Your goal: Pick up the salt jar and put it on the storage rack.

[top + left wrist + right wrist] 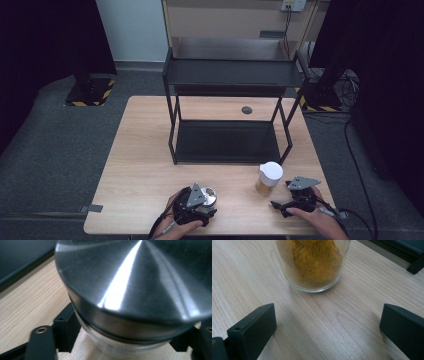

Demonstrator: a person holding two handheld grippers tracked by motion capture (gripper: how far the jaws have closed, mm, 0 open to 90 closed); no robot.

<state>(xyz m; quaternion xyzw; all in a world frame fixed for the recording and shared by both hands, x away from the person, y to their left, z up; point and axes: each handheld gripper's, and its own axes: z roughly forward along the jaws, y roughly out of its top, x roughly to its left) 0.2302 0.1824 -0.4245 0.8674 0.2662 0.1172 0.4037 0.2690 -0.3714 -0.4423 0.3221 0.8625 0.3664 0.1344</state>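
We see the left gripper (200,199) near the front edge of the light wooden table (140,165), w/ its jaws closed on a small glass jar with a brushed-metal lid (132,282). In the left gripper view the lid sits right up against the lens, and the black jaws flank the jar body on both sides; the jar holds a pale, off-white powder. In the high view the same jar (210,196) shows as a silver disc just right of the grey plate on the left gripper.

The right gripper (295,197) rests at the front right of the table, jaws spread wide w/ nothing btwn them. In the right gripper view the two black jaws stand far apart over bare wood, and ahead of them, not touching, stands a clear glass jar of orange-yellow powder (313,263). From above that jar (267,179) carries a white round lid and sits just left of the right gripper, upright, near the front right leg of the black metal two-tier shelf rack (230,75).

The rack stands at the centre-back of the table; both tiers look bare. The two jars are well apart.
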